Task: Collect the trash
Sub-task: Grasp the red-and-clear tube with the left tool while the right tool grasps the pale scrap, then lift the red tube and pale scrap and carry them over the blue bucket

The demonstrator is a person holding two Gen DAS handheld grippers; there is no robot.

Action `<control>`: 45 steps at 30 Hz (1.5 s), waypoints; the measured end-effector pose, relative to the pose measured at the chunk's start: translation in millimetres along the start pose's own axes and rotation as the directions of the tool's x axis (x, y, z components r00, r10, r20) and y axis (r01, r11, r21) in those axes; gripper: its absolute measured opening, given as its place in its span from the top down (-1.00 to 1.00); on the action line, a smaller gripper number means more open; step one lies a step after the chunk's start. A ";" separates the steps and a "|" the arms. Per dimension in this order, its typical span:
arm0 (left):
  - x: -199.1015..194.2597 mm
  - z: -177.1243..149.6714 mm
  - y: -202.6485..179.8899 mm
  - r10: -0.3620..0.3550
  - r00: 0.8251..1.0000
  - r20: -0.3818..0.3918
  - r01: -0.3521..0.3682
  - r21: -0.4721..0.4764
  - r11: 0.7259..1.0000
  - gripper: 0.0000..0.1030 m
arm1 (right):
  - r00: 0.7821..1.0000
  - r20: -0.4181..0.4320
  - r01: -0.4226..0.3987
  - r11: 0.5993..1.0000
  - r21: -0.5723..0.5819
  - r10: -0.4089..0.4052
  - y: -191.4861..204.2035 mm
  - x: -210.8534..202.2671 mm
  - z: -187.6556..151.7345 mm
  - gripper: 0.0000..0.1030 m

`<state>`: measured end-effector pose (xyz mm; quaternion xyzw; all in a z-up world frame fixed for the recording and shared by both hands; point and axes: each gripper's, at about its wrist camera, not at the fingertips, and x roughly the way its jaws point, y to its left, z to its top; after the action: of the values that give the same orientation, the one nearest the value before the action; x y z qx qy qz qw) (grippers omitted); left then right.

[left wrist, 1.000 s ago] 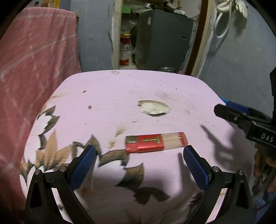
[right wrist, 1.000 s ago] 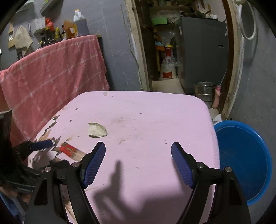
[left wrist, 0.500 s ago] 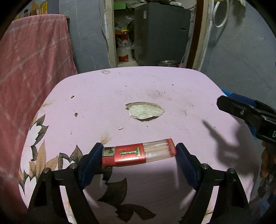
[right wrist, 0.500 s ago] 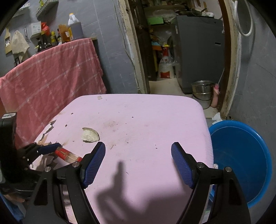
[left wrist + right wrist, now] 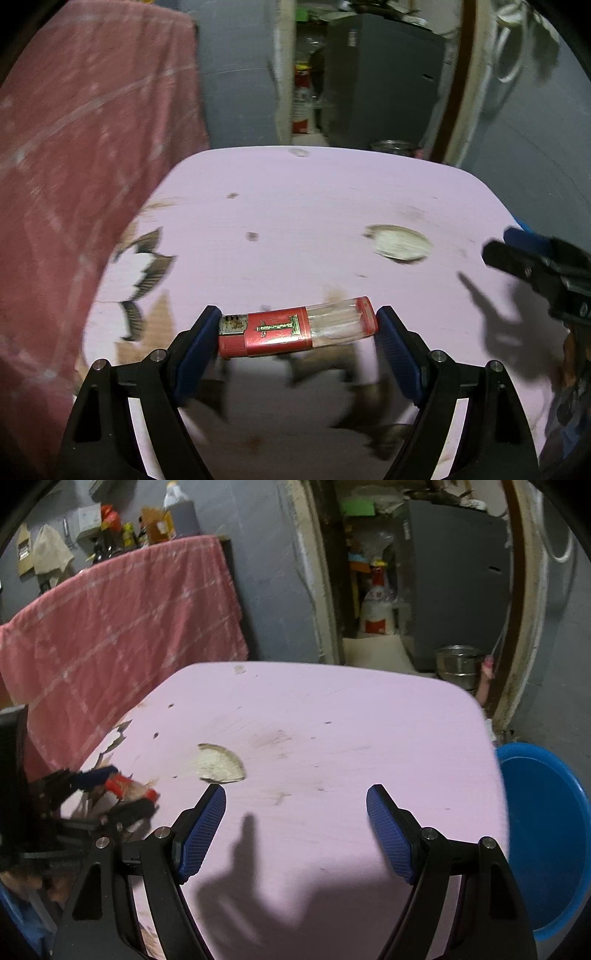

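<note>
Left wrist view: one red lighter point(image 5: 297, 326) is clamped end to end in the left claw point(image 5: 298, 334) above the pink tabletop point(image 5: 332, 206), where one pale scrap point(image 5: 400, 248) lies. Right claw point(image 5: 296, 821) gapes empty; one blue tub point(image 5: 550, 834) stands beside.

The lighter point(image 5: 297, 328) lies crosswise between the left tongs point(image 5: 298, 341) near the tabletop's point(image 5: 332, 199) front edge, with a shell fragment point(image 5: 400, 247) farther back to its right. In the right wrist view, a basin point(image 5: 546, 830) stands on the floor right of the tabletop, and a cloth point(image 5: 122, 627) hangs along its left side.
</note>
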<state>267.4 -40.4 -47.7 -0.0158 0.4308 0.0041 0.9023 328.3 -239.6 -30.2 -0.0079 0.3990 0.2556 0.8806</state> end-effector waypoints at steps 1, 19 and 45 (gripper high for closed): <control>0.1 2.0 4.8 0.004 1.000 0.001 -0.004 -0.009 1.000 -0.55 | 1.000 -0.009 -0.004 1.000 -0.007 0.004 3.6 2.8 1.2 -0.52; 1.2 27.5 62.6 0.009 1.000 0.030 -0.006 -0.120 0.993 -0.55 | 0.987 -0.163 -0.024 0.983 -0.181 -0.005 57.6 57.5 26.7 -0.03; -42.1 11.2 0.6 -0.085 0.970 0.228 0.104 -0.072 0.992 -0.55 | 0.990 0.135 0.062 0.990 -0.129 -0.045 42.8 -18.7 -8.6 0.27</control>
<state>249.7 -39.2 -8.0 -0.0734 0.3242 -0.0192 0.9430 292.4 -212.6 -14.7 -0.0606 0.3217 0.2580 0.9090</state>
